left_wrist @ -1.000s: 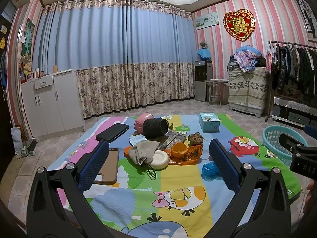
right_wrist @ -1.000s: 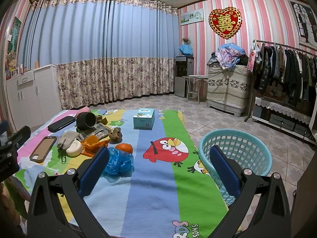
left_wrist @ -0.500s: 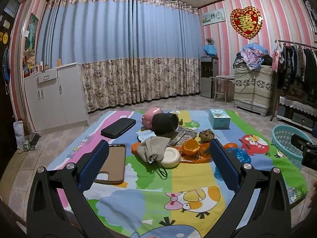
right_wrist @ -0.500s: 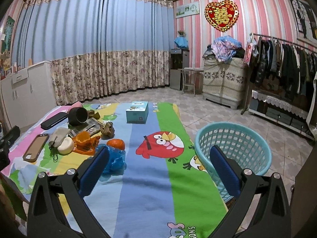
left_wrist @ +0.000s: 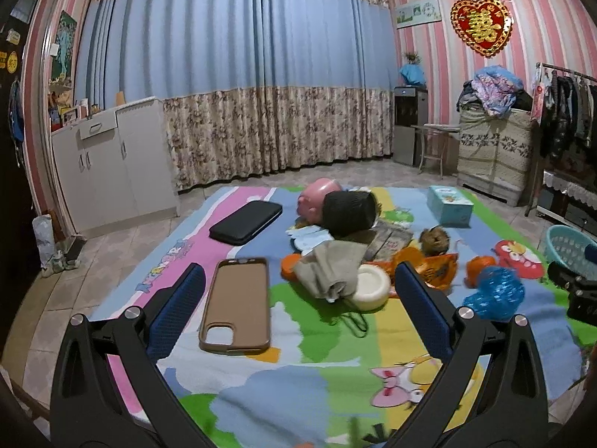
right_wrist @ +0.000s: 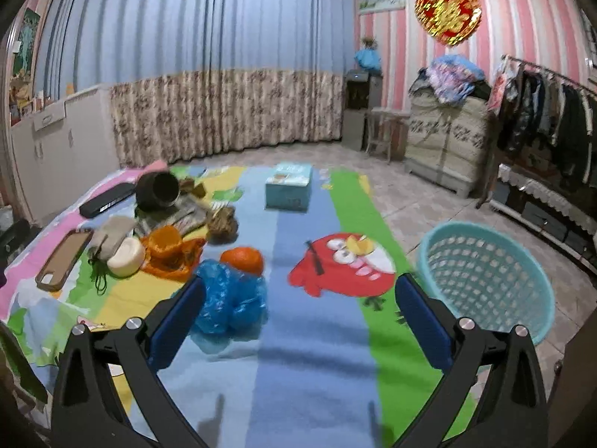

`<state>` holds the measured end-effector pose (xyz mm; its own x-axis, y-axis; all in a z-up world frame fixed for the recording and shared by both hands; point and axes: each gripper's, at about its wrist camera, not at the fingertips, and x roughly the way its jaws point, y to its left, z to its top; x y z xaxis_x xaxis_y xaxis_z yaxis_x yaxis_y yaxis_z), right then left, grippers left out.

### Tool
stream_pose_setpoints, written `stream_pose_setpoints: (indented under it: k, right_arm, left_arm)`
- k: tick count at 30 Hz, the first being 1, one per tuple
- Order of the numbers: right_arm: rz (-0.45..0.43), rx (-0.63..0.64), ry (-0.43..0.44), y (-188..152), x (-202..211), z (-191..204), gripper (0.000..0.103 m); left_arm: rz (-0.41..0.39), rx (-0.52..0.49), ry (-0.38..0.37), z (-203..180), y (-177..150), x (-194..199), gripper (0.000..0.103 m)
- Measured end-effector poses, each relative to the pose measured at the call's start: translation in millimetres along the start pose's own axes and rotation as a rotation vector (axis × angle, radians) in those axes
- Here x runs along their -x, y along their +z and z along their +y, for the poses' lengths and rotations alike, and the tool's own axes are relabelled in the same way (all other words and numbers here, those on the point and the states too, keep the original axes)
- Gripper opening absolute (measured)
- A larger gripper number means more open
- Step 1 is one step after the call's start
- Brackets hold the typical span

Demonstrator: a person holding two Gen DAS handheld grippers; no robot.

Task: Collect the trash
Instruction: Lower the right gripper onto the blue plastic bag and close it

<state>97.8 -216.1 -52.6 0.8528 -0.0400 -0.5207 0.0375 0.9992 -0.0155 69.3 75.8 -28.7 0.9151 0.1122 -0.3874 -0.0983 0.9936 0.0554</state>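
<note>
A pile of clutter lies on the cartoon mat [left_wrist: 321, 339]: a crumpled blue plastic bag [right_wrist: 227, 300], an orange peel [right_wrist: 241, 259], an orange wrapper [right_wrist: 171, 252], a grey face mask [left_wrist: 330, 272], a white round lid [left_wrist: 371, 291] and a brown husk [left_wrist: 434, 240]. The teal mesh basket [right_wrist: 485, 276] stands on the floor right of the mat. My left gripper [left_wrist: 298, 295] is open and empty above the mat's near edge. My right gripper [right_wrist: 300, 306] is open and empty, with the blue bag beside its left finger.
A tan phone case [left_wrist: 237, 304], a black case [left_wrist: 246, 222], a black cup [left_wrist: 349, 212], a pink piggy bank [left_wrist: 317, 199] and a teal tissue box [right_wrist: 289, 186] also lie on the mat. White cabinets [left_wrist: 108, 168] stand left, a clothes rack [right_wrist: 552, 119] right.
Both grippers have moved forward and lower toward the mat. The right gripper has come closer to the blue bag. Both stay open.
</note>
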Motion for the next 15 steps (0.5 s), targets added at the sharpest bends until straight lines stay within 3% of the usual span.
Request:
stream_pose_setpoints:
  k: [12, 14, 15]
  right_arm:
    - [0.131, 0.015, 0.085, -3.1, -54.5, 29.1, 0.099]
    - [0.141, 0.027, 0.094, -5.3, -57.7, 32.3, 0.097]
    - [0.144, 0.035, 0.097, -6.7, -58.7, 34.2, 0.09]
  left_arm:
    - [0.011, -0.004, 0.032, 10.1, -8.7, -14.2, 0.098]
    - [0.019, 0.011, 0.035, 13.0, -8.8, -18.4, 0.098]
    - [0.024, 0.015, 0.033, 14.7, -8.4, -19.7, 0.098]
